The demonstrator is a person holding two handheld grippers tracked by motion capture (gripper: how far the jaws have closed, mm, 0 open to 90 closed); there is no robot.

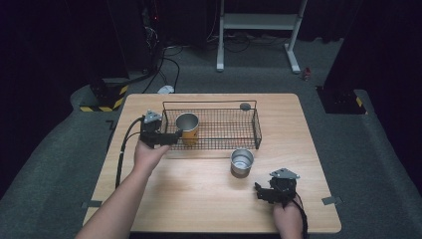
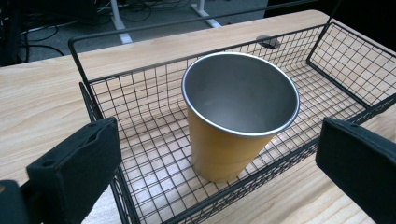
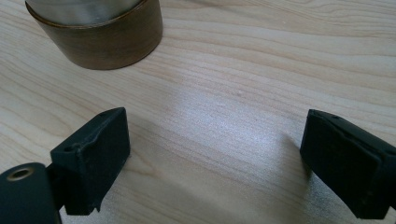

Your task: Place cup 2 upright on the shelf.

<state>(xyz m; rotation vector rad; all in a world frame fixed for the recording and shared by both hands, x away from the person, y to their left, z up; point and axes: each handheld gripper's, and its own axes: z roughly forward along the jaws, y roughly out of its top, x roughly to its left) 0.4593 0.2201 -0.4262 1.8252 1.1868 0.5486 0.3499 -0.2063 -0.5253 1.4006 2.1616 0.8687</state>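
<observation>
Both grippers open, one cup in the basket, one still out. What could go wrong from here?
1. The left gripper sits at the wire basket's left end with the wall between its open jaws and the yellow cup; pushing in could snag the wire or drag the basket.
2. The brown cup stands close to the basket's front wall; a sideways approach by the right gripper might shove it against the wire or tip it.

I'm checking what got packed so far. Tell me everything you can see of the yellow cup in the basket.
The yellow cup is a tapered tumbler, wider at the rim than at the base, with a matte yellow outside and a bare, dull silver metal inside. It is empty. It stands upright on the mesh floor at the left end of the black wire basket, near the front wall. The left tongs are open just outside that corner, not touching it.
</observation>
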